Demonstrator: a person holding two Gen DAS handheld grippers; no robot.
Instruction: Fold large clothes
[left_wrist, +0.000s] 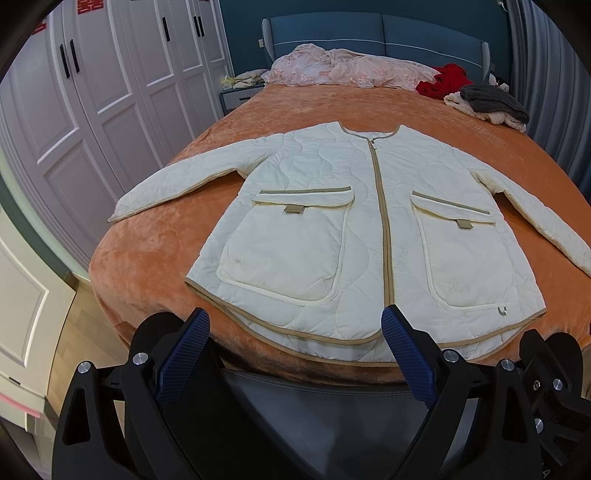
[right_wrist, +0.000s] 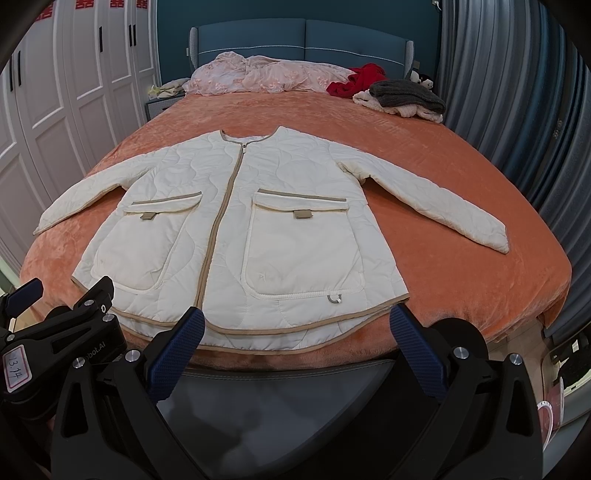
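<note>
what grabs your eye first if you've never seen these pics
A cream quilted jacket lies zipped and spread flat, sleeves out, across the orange bedspread. Near the blue headboard sit a red garment and a grey knit pile. Both open tools hover at the hem.

A cream quilted jacket (left_wrist: 354, 221) lies flat, zipped, sleeves spread, near the orange bed's (left_wrist: 155, 254) foot edge, where the left gripper (left_wrist: 295, 325) hovers, jaws apart.
</note>
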